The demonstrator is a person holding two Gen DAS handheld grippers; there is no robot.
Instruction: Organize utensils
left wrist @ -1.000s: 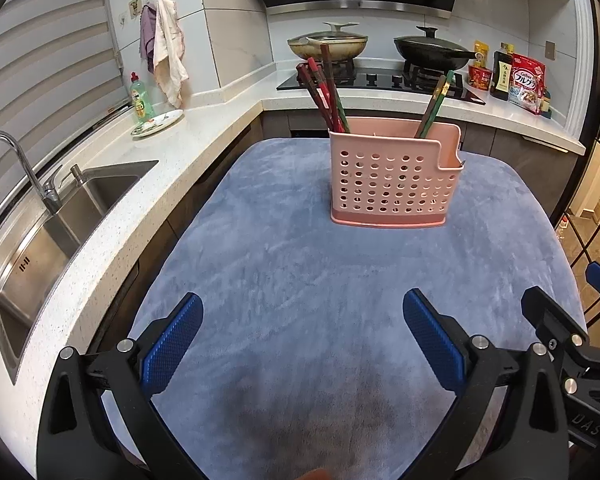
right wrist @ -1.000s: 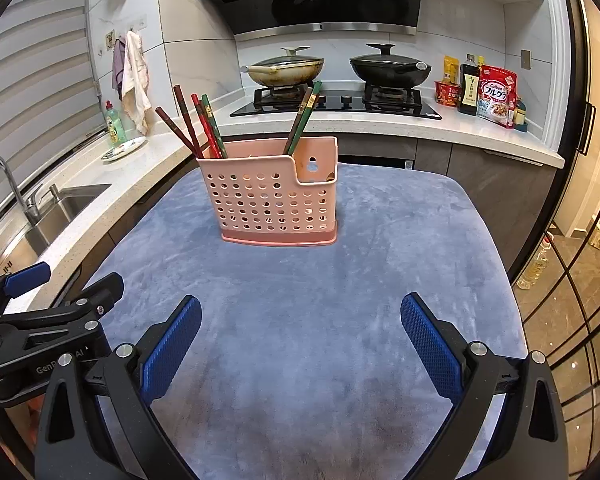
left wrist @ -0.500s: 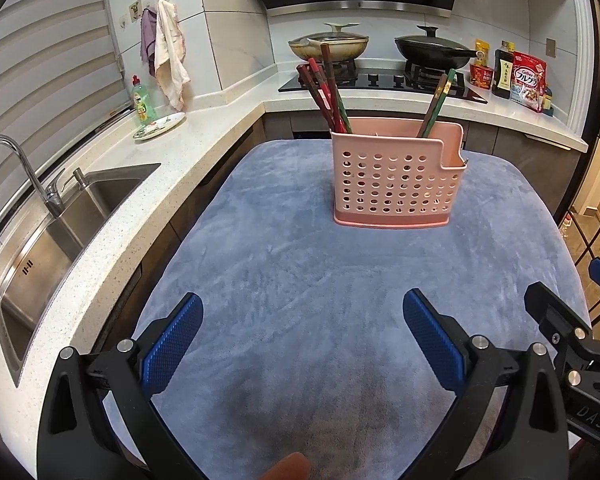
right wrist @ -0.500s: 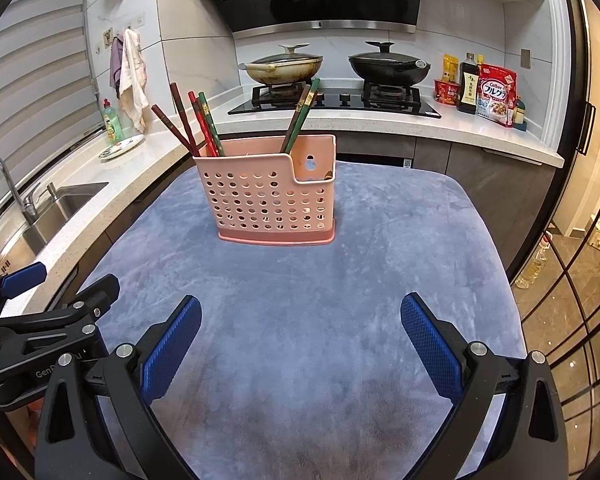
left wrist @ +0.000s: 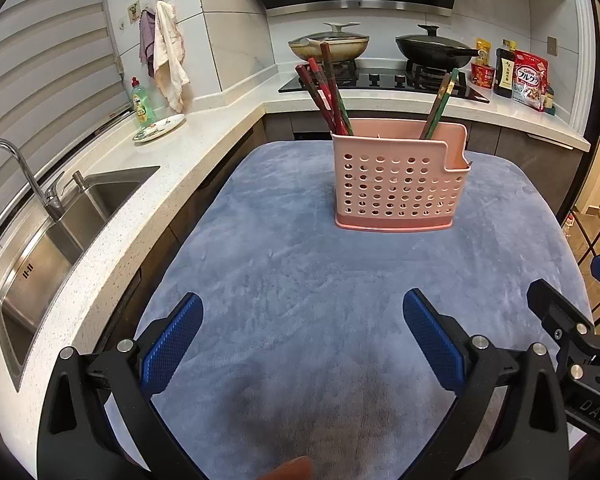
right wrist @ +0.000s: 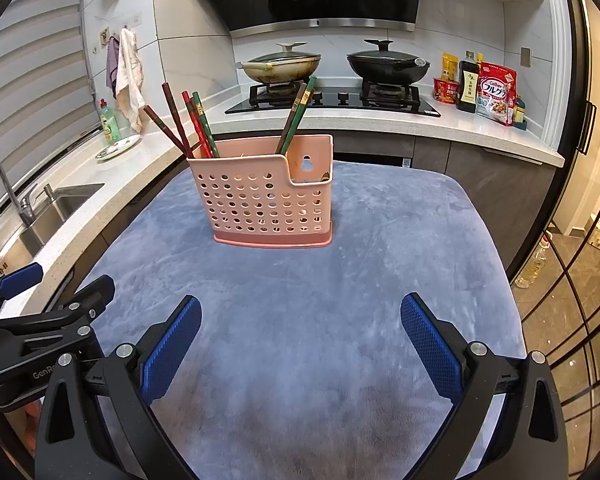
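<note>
A pink perforated utensil holder [left wrist: 400,184] [right wrist: 266,204] stands upright on the blue-grey cloth [left wrist: 300,288] [right wrist: 300,292]. Several red, brown and green chopsticks [left wrist: 326,92] [right wrist: 188,124] lean in its left compartment; two more [left wrist: 440,104] [right wrist: 298,114] lean in its right part. My left gripper [left wrist: 300,344] is open and empty, low over the cloth's near edge. My right gripper [right wrist: 300,344] is open and empty, beside it to the right. Each gripper's body shows at the edge of the other's view.
A steel sink [left wrist: 48,248] with a tap [left wrist: 16,172] lies left of the cloth in a white counter. Behind are a hob with two pans [right wrist: 336,64], bottles and food packs [right wrist: 484,92], a soap bottle [left wrist: 142,102] and a plate [left wrist: 158,127].
Both grippers have drifted slightly; the holder sits a little lower in the left wrist view and further left in the right wrist view. Both jaws stay open.
</note>
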